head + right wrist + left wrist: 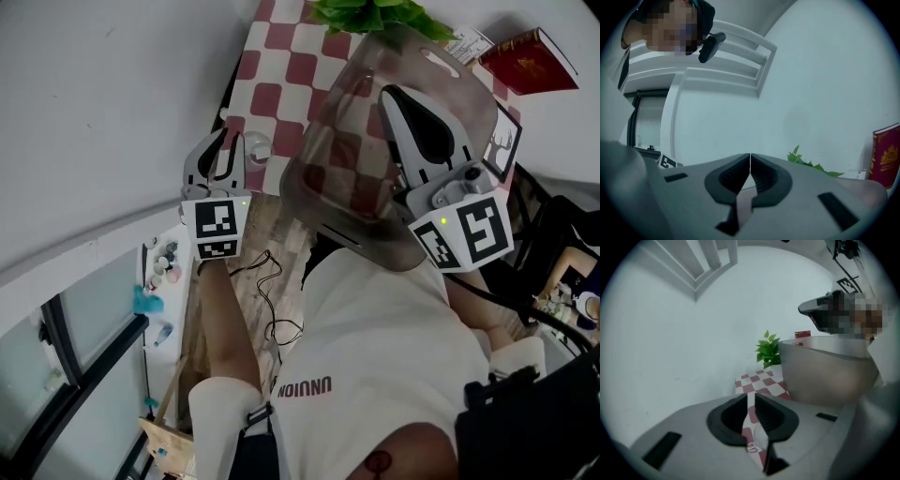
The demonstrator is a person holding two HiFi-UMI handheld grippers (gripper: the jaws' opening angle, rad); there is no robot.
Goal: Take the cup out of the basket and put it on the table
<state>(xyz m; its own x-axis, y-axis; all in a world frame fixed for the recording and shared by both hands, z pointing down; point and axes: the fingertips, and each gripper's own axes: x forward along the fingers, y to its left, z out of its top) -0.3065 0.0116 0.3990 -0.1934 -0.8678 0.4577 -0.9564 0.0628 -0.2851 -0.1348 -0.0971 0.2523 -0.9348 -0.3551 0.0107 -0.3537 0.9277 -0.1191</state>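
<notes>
While the right claw (750,160) is clamped shut on the rim of the see-through brown basket (323,173) and holds it over the desk (281,66), the left claw (751,399) is closed on the thin wall of the clear cup (257,150). The cup is outside the basket, just beside its left side, over the near edge of the desk's red-and-white checked cloth (761,380). Beyond the basket, a green plant (375,14) and a red book (527,61) stand by the white wall.
</notes>
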